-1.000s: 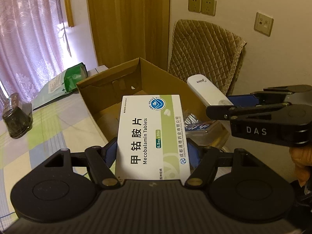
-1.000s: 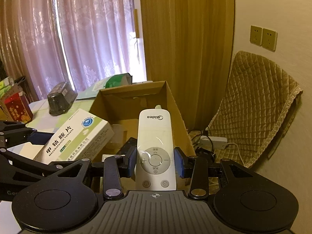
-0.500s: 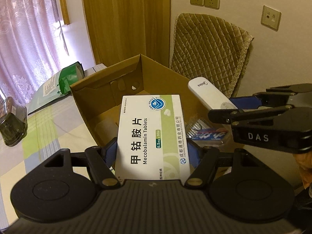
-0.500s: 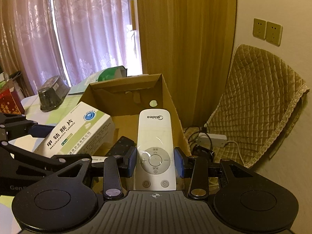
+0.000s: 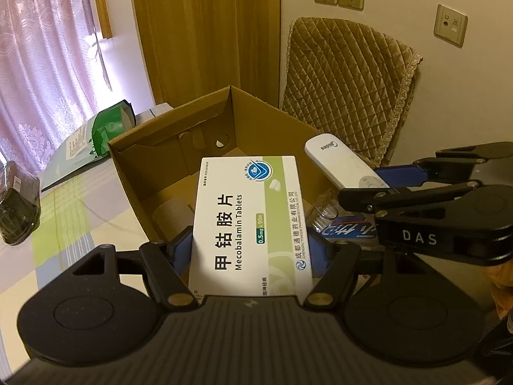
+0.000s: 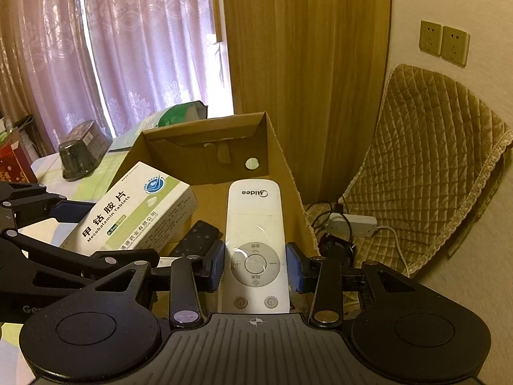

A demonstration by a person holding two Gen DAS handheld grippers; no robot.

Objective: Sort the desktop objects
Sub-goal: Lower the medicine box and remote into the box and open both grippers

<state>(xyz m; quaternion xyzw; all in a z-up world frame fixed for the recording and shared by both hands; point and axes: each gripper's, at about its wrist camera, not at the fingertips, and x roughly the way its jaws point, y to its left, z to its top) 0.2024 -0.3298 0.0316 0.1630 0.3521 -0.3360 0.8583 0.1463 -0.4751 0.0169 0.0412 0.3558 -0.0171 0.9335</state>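
Left gripper (image 5: 251, 252): clamped on tablet box (image 5: 251, 221), frame centre. Right gripper (image 6: 255, 264): clamped on white remote (image 6: 255, 240), lower centre. Cardboard box (image 5: 179, 134): open, behind both.

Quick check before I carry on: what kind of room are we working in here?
Most likely a room in a home, not a lab: lace curtains at the window, a quilted chair cover by the wall, a checked tablecloth under the cardboard box.

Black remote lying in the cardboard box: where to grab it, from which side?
Grip the black remote across its narrow width, on the two long edges, coming from above. It lies flat on the cardboard box floor, near end hidden by the tongs.
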